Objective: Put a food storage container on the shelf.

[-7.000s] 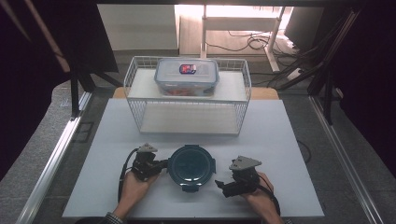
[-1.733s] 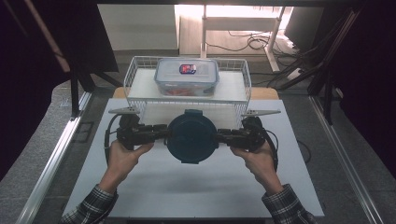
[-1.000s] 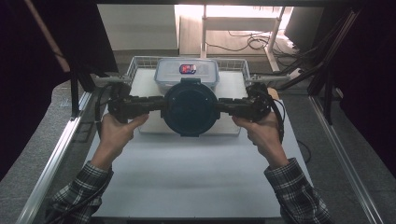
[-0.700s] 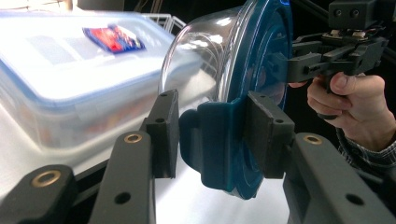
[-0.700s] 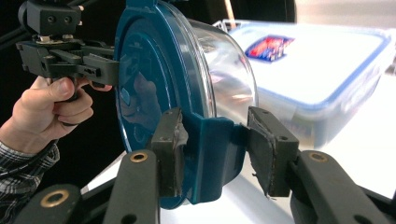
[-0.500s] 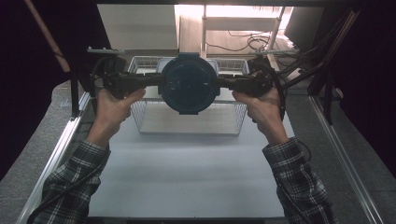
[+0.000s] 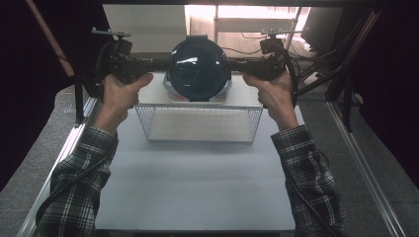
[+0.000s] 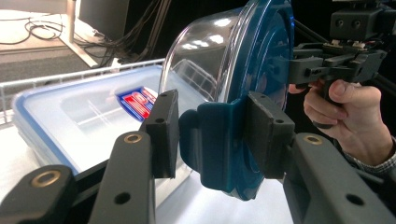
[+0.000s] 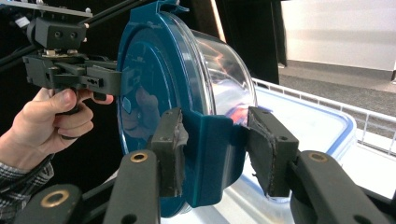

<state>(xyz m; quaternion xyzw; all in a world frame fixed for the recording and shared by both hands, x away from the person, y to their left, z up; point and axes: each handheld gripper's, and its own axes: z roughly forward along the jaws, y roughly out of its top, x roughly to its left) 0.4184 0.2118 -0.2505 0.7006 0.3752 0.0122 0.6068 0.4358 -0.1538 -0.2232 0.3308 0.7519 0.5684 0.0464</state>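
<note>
Clearly the glass bowl (image 7: 198,69) with its blue lid, held tipped above the box (image 8: 84,121) in the wire basket (image 7: 200,123), could slip, since the left gripper (image 8: 210,140) and right gripper (image 9: 212,154) are each clamped only on a smooth plastic lid tab.

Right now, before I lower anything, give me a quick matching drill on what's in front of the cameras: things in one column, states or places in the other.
Things:
1. round container
2. rectangular box
3. wire basket
4. left gripper

States or places:
A. lies on the basket, blue-rimmed lid up
B. stands on the white table
C. held up, lid tilted toward the person
D. clamped on a blue side latch

Pairs: 1-C, 2-A, 3-B, 4-D
</note>
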